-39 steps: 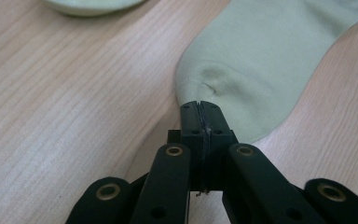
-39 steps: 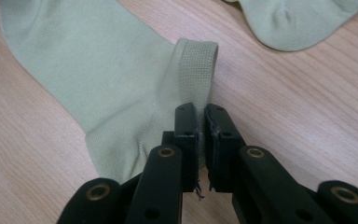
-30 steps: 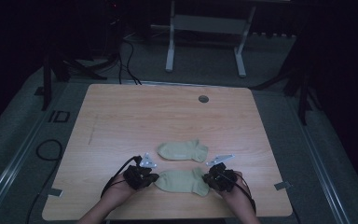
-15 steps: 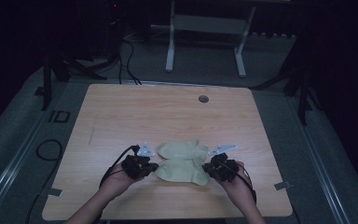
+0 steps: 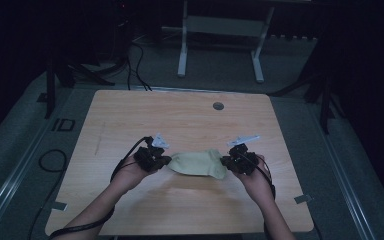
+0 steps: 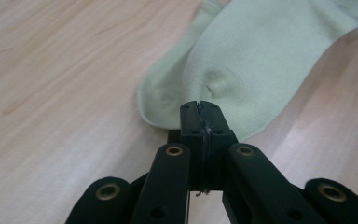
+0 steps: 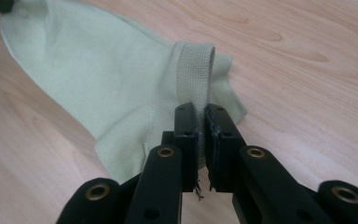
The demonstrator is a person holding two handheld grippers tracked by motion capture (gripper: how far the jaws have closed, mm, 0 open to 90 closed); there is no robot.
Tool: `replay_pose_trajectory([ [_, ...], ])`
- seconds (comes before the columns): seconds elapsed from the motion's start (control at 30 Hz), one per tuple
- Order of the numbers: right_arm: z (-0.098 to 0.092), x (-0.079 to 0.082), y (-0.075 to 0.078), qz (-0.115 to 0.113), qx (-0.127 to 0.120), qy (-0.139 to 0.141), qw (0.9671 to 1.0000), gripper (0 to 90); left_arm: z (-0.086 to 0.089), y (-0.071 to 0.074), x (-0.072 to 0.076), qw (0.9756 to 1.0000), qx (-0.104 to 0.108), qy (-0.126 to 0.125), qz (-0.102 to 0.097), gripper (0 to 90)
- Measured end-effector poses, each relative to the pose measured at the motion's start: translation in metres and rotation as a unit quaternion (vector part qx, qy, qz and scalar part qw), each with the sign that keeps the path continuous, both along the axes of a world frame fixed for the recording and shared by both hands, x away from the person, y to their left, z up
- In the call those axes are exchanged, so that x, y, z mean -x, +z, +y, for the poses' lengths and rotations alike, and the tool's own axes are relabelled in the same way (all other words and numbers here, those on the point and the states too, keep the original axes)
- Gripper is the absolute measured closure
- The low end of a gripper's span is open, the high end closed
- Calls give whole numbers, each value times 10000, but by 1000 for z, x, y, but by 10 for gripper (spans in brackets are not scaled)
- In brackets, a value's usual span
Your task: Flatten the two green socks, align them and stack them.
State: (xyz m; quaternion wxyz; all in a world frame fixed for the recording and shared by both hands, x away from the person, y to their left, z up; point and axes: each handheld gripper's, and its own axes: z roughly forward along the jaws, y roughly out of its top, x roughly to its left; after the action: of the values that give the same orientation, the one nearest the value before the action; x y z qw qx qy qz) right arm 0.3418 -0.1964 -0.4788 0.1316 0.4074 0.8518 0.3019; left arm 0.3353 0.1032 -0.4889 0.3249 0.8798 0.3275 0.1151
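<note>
Sock (image 5: 198,163) stretched between both tools – left tool (image 5: 166,161), right tool (image 5: 226,161)

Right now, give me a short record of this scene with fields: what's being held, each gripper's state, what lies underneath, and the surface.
held item: pale green sock, carried stretched between the two grippers
left gripper: shut on the sock's toe end
right gripper: shut on the sock's ribbed cuff
underneath: second sock of the same colour, partly covered by the held one
surface: wooden table
</note>
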Motion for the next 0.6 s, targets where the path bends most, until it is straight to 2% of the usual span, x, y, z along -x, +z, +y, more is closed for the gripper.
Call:
replay_pose_trajectory([
  [0.07,1,-3,0,30,5,-25,10000,838,0,1,-7,10000,-23,64,17,894],
  [0.13,3,-15,-3,82,35,-76,9999,835,-1,1,-15,9999,-74,93,22,893],
  [0.27,3,-25,-7,167,55,-121,9998,834,-2,-3,-23,9997,-161,153,53,893],
  [0.3,3,-32,-12,240,71,-178,9995,834,-3,-7,-28,9996,-182,191,58,893],
  [0.37,3,-35,-15,269,80,-213,9994,835,-4,-9,-31,9996,-204,191,108,893],
  [0.4,3,-40,-20,353,97,-265,9990,834,-5,-11,-32,9994,-253,188,107,892],
  [0.47,3,-44,-26,406,106,-308,9986,834,-7,-17,-37,9993,-248,181,220,892],
  [0.6,4,-48,-37,504,175,-338,9980,834,-6,-25,-40,9991,-224,203,302,891],
])
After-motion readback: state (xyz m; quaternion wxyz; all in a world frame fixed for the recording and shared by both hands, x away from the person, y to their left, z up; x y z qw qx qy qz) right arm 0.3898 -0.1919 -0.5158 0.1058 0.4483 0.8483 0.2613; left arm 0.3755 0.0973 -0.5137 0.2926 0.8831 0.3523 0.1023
